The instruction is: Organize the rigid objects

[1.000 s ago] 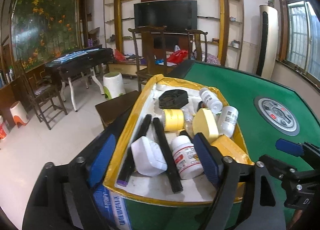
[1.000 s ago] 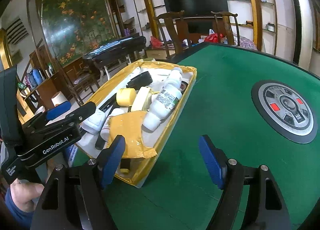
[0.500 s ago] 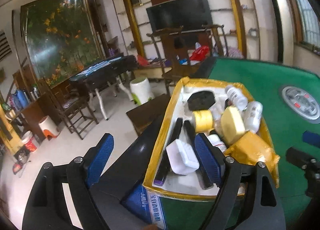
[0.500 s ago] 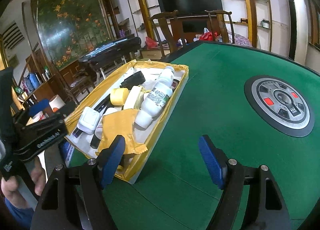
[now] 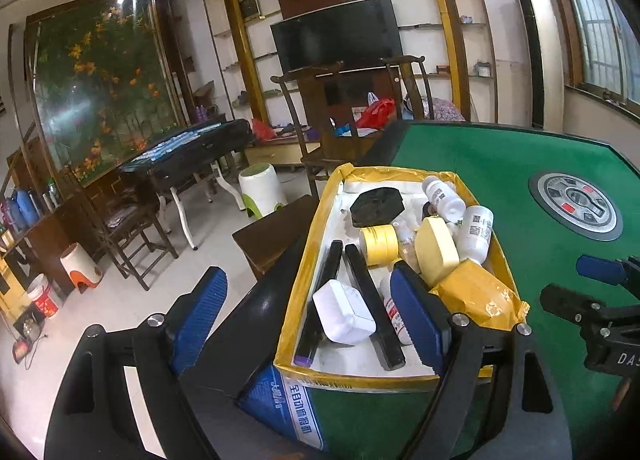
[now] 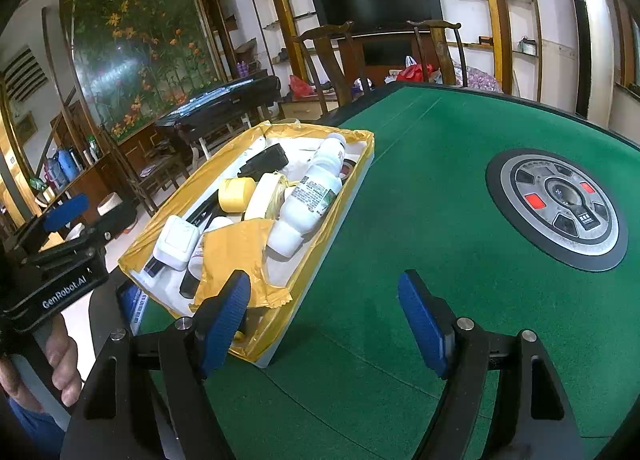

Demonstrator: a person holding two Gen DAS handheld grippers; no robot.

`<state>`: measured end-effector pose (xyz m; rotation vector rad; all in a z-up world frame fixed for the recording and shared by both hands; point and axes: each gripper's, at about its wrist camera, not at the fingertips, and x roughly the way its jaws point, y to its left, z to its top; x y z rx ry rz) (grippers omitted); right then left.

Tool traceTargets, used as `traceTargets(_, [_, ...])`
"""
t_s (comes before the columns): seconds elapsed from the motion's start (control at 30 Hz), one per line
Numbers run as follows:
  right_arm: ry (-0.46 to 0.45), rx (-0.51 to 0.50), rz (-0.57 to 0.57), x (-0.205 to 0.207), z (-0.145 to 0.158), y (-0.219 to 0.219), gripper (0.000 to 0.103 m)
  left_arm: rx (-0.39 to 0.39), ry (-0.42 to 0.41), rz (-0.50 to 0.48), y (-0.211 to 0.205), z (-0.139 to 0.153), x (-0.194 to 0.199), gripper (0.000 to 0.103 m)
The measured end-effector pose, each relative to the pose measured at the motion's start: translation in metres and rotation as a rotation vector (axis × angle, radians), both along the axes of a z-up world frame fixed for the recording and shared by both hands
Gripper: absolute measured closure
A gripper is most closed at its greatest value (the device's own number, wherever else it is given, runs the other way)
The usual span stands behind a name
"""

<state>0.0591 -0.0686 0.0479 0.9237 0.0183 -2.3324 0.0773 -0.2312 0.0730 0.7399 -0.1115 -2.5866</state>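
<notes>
A shallow box with a yellow-taped rim (image 5: 308, 260) sits at the left edge of the green felt table (image 6: 420, 240). It holds a white switch block (image 5: 344, 314), two black bars (image 5: 372, 292), a yellow tape roll (image 5: 378, 244), a black hexagonal piece (image 5: 376, 206), a pale yellow oval case (image 5: 436, 252) and white bottles (image 5: 476, 228). My left gripper (image 5: 308, 320) is open and hovers over the box's near left corner, touching nothing. My right gripper (image 6: 324, 324) is open over bare felt, just right of the box (image 6: 180, 208). A hand (image 6: 60, 360) holds the left gripper (image 6: 64, 216).
A round grey control dial (image 6: 556, 208) is set into the middle of the felt. A loose yellow tape flap (image 5: 476, 296) hangs over the box's near right corner. Wooden chairs (image 5: 316, 120) stand behind the table. A white-and-green stool (image 5: 262, 188) and a dark table (image 5: 188, 152) stand on the floor at left.
The left wrist view has swung and rolled, so the box now lies further right in it and the left finger is past the table edge. The right gripper has barely moved.
</notes>
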Motion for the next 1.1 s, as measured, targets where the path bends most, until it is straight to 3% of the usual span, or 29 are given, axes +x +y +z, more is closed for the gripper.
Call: traceTargets(1.1, [-0.005, 0.011, -0.007, 0.0001, -0.0016, 0.0017, 0.031, 0.03, 0.012, 0.038, -0.0085, -0.0062, 0.0099, 0.019])
